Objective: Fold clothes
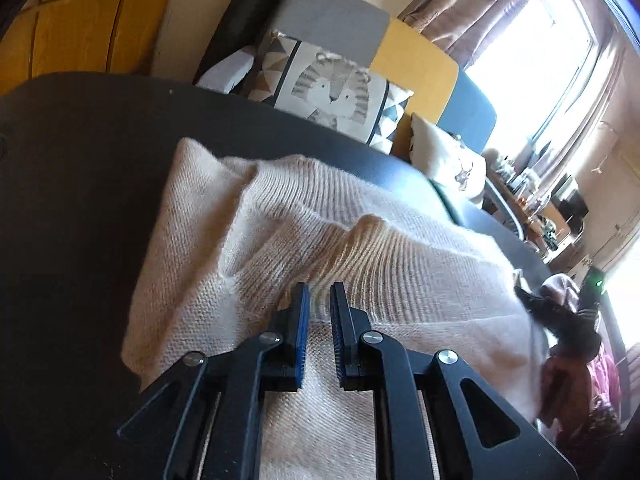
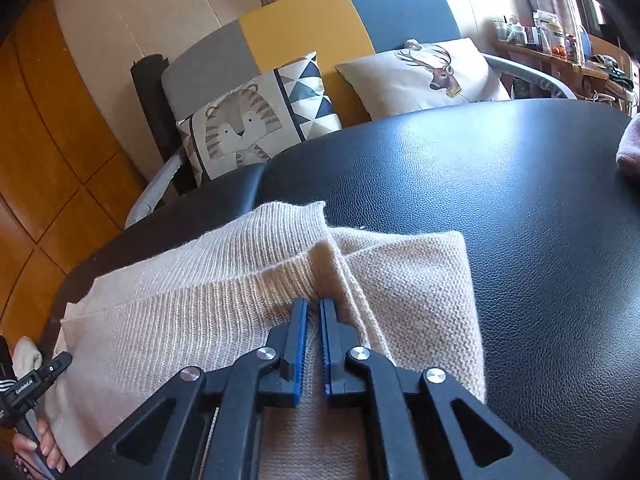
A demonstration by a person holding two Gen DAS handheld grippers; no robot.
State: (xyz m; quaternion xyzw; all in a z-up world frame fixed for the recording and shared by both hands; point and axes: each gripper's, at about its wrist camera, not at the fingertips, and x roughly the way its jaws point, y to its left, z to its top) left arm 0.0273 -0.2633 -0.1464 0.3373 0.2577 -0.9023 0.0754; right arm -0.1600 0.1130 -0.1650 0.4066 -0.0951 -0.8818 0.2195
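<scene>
Both pairs of jaws are pinching knit. The left gripper (image 1: pixel 320 294) has its blue-padded jaws nearly together on a ridge of ribbed fabric, with a narrow strip of wool showing between them. The right gripper (image 2: pixel 314 308) has its jaws drawn closer still, clamped on a raised fold where two layers meet.

The cream sweater (image 2: pixel 224 304) lies on the black bench (image 2: pixel 500 200), a padded top covered in grained leather-like material. It is a soft, slightly fuzzy knit: a wide ribbed band runs across it, plainer stitch lies below, and the cloth is bunched into humps and creases rather than flat. In the right wrist view one doubled corner lies squarely on the bench to the right of the jaws, and a pointed corner stands up behind them. In the left wrist view the knit reaches towards the bench's right edge, where a pinkish garment (image 1: pixel 568 384) is heaped.

Beyond the sweater the bench is bare and glossy out to its rounded far edge, with wide bare room on the right in the right wrist view. At the lower left of that view a hand (image 2: pixel 38 446) grips the other tool's handle.

Past the bench stands a sofa (image 2: pixel 308 20) in grey, yellow and blue panels, carrying a tiger cushion (image 2: pixel 244 124) and a deer cushion (image 2: pixel 428 76). Farther off, a cluttered shelf (image 2: pixel 560 48) stands by the bright window.
</scene>
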